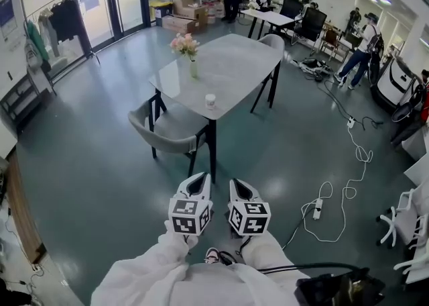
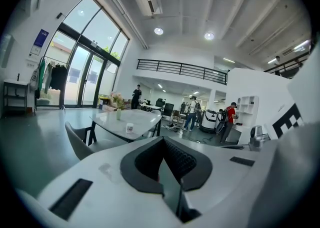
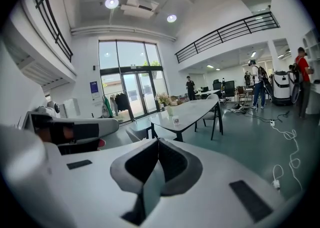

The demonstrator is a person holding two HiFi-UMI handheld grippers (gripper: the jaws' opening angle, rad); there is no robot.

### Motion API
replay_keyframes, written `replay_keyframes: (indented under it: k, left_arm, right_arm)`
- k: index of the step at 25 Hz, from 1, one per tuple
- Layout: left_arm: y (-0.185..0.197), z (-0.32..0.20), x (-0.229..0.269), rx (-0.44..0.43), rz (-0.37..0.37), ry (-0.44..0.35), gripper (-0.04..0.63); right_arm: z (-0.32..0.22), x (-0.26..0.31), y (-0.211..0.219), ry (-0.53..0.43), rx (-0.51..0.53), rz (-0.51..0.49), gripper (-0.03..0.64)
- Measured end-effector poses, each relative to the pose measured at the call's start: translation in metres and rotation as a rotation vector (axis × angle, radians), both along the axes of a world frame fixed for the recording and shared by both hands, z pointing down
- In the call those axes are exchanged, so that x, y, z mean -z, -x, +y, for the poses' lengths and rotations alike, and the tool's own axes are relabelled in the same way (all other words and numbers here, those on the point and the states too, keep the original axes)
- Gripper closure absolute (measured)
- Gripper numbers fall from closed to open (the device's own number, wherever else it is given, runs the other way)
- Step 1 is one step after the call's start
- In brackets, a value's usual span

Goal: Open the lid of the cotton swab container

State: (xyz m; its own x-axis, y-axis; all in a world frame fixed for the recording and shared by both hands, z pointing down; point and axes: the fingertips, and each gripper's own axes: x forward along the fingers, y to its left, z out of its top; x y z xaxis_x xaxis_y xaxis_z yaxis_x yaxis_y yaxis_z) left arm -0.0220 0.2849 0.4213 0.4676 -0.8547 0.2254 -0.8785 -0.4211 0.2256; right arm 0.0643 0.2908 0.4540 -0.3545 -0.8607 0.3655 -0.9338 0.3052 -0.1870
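The cotton swab container (image 1: 210,101), a small white cylinder with a label, stands near the front edge of a grey marble-look table (image 1: 234,63). It also shows far off as the container (image 2: 129,128) in the left gripper view and the container (image 3: 175,120) in the right gripper view. My left gripper (image 1: 199,178) and right gripper (image 1: 239,184) are held side by side above the floor, well short of the table. Both are shut with nothing between the jaws.
A vase of pink flowers (image 1: 187,48) stands on the table's left side. A grey chair (image 1: 169,130) sits at the table's near corner, another chair (image 1: 273,43) at the far end. White cables and a power strip (image 1: 317,209) lie on the floor at right. People stand farther back.
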Motion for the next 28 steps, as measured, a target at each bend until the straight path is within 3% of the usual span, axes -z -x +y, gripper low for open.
replay_keyframes:
  k: [28]
  left_arm:
    - [-0.021,-0.126,-0.024,0.049,0.018,0.037,0.589]
  right_arm:
    - [-0.125,-0.022,-0.022,0.044,0.081,0.008,0.555]
